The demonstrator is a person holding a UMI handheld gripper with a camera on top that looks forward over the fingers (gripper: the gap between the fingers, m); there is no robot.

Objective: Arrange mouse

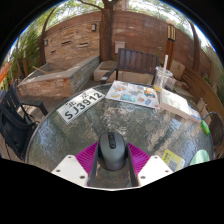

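**Inspector:** Gripper view, then. Position of the tool?

**Assistant:** The gripper (111, 165) is at the near edge of a round glass table (60, 135), fingers pointing toward the far side. Its magenta pads (85, 155) face inward on both sides.

**Inspector:** And the mouse?

**Assistant:** The mouse (111, 149) is dark grey and sits between the two fingers, lengthwise along them, its scroll wheel toward the far end. The pads lie close against its left and right flanks (no gap is visible on either side), so the fingers appear clamped on it.

**Inspector:** Is it resting on the glass?

**Assistant:** I cannot tell whether it touches the table or is lifted clear.

**Inspector:** Other items on the table?

**Assistant:** Beyond the fingers and to the left lies a white licence plate (82, 104), flat and angled. Far centre, a patterned tray (133, 94) with coloured patches. To the right of that, a clear cup (163, 79) stands upright, with a flat paper or booklet (179, 104) nearer. A small yellow note (173, 158) lies just right of the right finger.

**Inspector:** Surroundings?

**Assistant:** Brick walls (75, 42) behind, a bench seat (135, 62) on the far side, a dark chair (17, 122) at the left.
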